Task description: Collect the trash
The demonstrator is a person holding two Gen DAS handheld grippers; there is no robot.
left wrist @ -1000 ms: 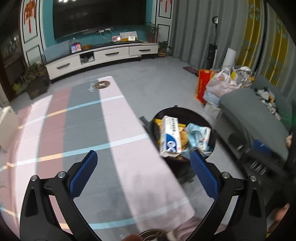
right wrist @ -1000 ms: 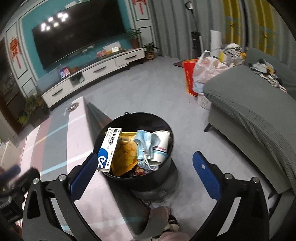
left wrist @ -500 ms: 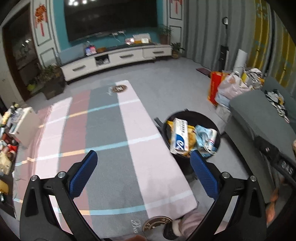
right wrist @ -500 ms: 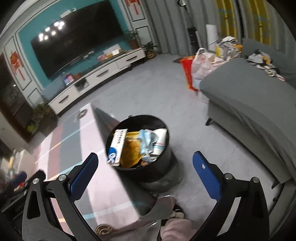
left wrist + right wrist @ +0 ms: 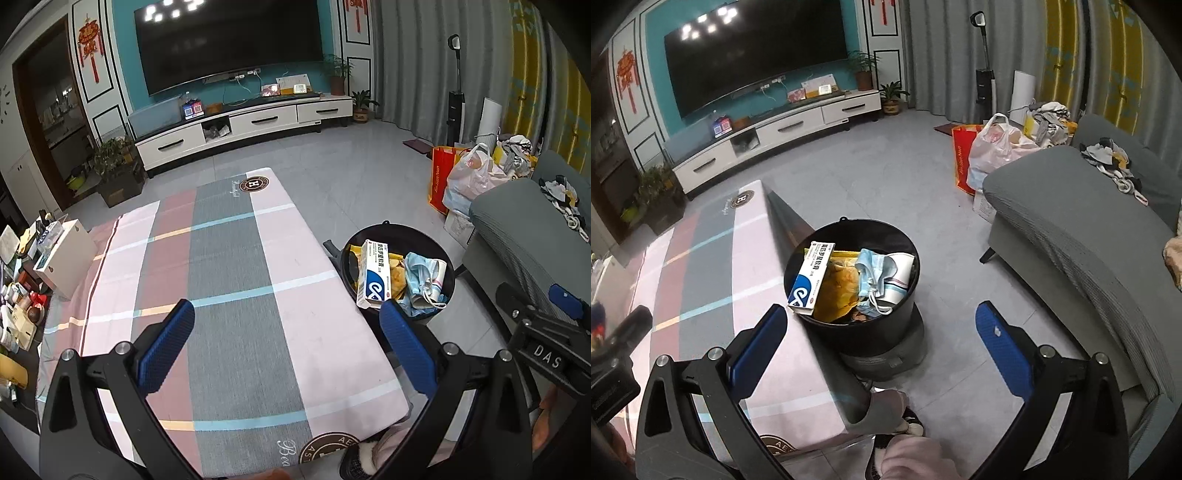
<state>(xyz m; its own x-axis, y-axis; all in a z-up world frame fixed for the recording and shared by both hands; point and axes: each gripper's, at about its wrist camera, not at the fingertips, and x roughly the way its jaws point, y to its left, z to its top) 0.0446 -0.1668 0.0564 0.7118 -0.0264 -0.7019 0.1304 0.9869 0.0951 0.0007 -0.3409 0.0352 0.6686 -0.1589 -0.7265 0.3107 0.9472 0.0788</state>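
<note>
A: Trash sat heaped in the round black plastic bin (image 5: 851,280) at the centre of the right wrist view: a white-and-blue cardboard medicine box (image 5: 809,273) leaning on the bin's left rim, a crumpled yellow wrapper (image 5: 838,291) beside it, and a pale blue face mask (image 5: 875,273) lying over a white paper cup toward the right.

B: And in the other camera?

A: The same bin (image 5: 397,273) was at right of centre, just beside the long edge of the low table covered in a pink, grey and white striped cloth (image 5: 236,295). The box (image 5: 373,275) stood out of it on the left side.

B: What were the grippers doing?

A: The left gripper (image 5: 284,350) hung over the cloth with its blue-padded jaws spread wide and nothing between them. The right gripper (image 5: 879,354) hung above the floor near the bin's base, jaws likewise spread and bare.

B: Anything else nearby?

A: A grey fabric sofa (image 5: 1071,236) filled the right of the frame, with a red paper bag and a white plastic bag (image 5: 993,147) beyond its end. A pink slipper (image 5: 912,458) showed at the bottom edge.
</note>
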